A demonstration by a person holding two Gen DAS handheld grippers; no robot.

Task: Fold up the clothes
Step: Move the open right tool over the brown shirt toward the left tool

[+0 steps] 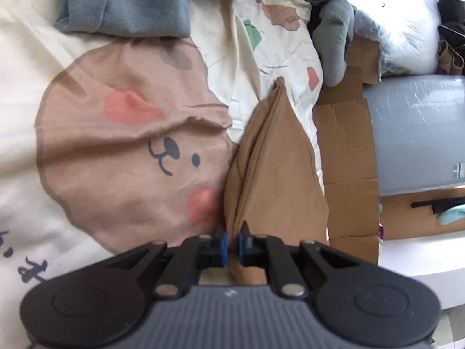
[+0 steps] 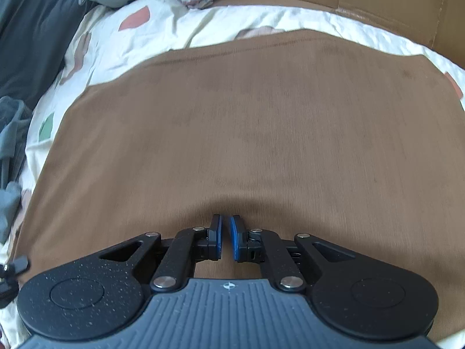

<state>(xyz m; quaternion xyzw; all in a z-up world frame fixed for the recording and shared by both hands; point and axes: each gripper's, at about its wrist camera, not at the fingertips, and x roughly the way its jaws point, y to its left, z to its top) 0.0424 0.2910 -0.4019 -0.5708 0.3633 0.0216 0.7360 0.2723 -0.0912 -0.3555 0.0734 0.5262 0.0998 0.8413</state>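
Left wrist view: the left gripper [image 1: 231,242] clenched a lifted brown cloth garment [image 1: 270,157] above a cream bear-print quilt [image 1: 116,145]. The right gripper [image 2: 225,237] pinched the same fabric.

Cream bear-print bedding [image 1: 87,133], flattened cardboard [image 1: 345,151] alongside; bright window light [image 1: 407,3]

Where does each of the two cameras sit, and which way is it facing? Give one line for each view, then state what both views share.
Left wrist view: rides on the left hand-held gripper, facing forward along its fingers, which pinch a bunched brown garment over a bear-print bed cover; cardboard lies to the right.
Right wrist view: rides on the right hand-held gripper, facing across the same brown garment, here spread wide, its fingers closed at the near edge.
Shared: the brown garment and bed cover; only gripper parts show, no hand or sleeve.
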